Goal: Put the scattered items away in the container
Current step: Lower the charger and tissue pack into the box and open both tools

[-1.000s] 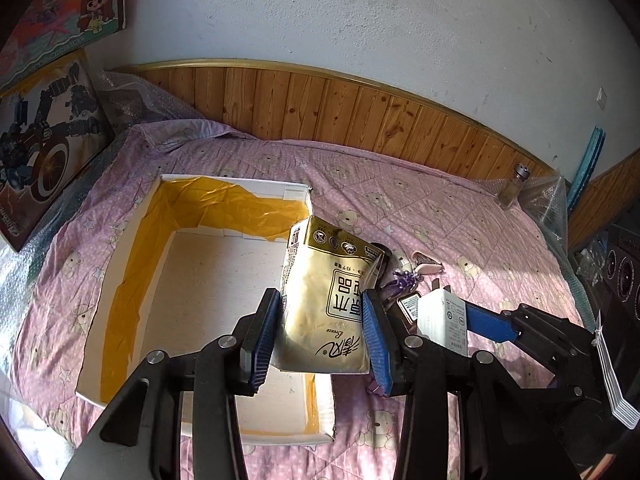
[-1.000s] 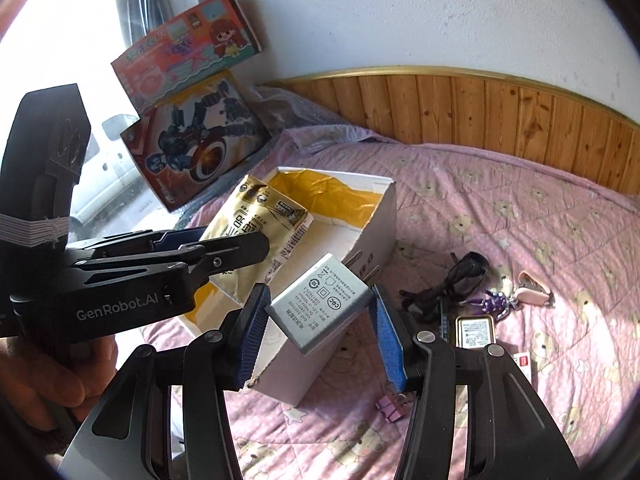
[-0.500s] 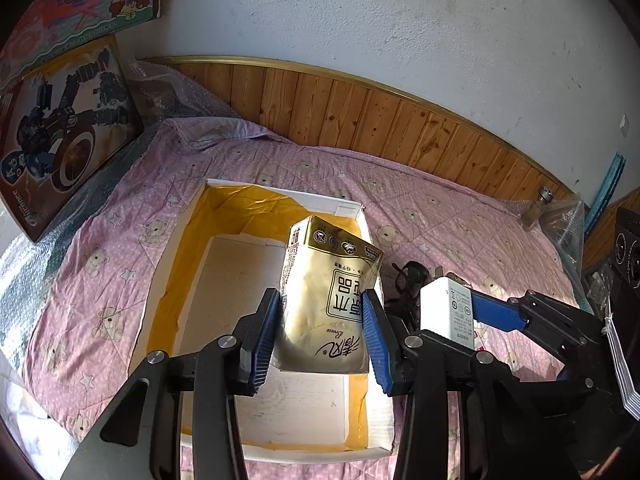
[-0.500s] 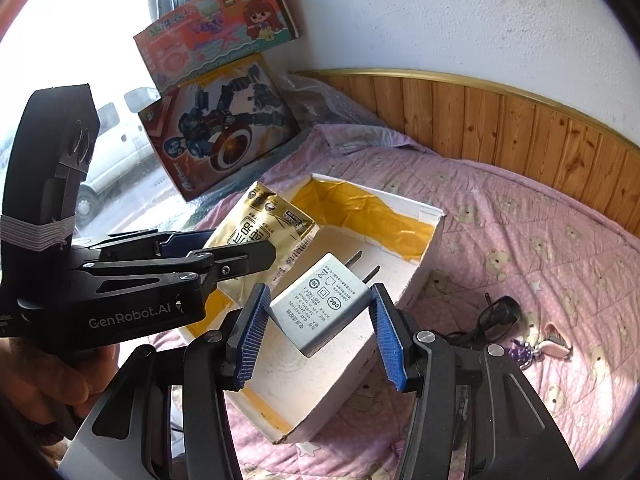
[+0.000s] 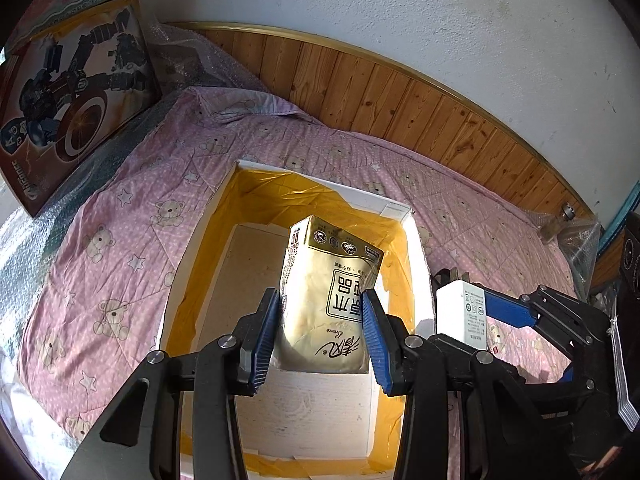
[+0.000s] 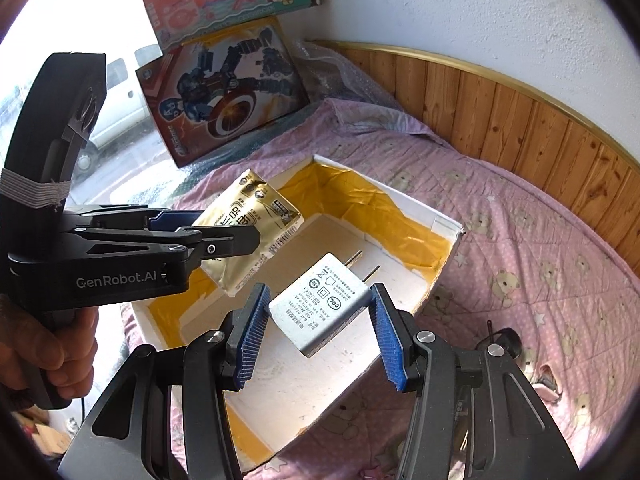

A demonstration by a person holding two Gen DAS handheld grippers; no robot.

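A white box with yellow tape inside (image 5: pixel 416 240) (image 6: pixel 448 226) lies open on the pink bedspread. My left gripper (image 5: pixel 320 332) is shut on a gold pouch (image 5: pixel 328 300) and holds it over the box's inside. That same pouch (image 6: pixel 248 236) shows in the right wrist view, with the left gripper (image 6: pixel 224 236) clamped on it. My right gripper (image 6: pixel 316 324) is shut on a white charger plug (image 6: pixel 320 304), prongs pointing away, above the box's near part. In the left wrist view the charger plug (image 5: pixel 460 316) hangs just right of the box wall.
Black cables (image 6: pixel 500 340) and small items lie on the bedspread right of the box. Two toy boxes (image 6: pixel 224 92) lean at the window on the left. A wood-panelled wall (image 5: pixel 400 100) runs behind the bed. A hand (image 6: pixel 44 360) grips the left gripper's handle.
Both grippers have moved left, over the box, carrying the pouch and the charger plug. The box now sits more centrally under each view.
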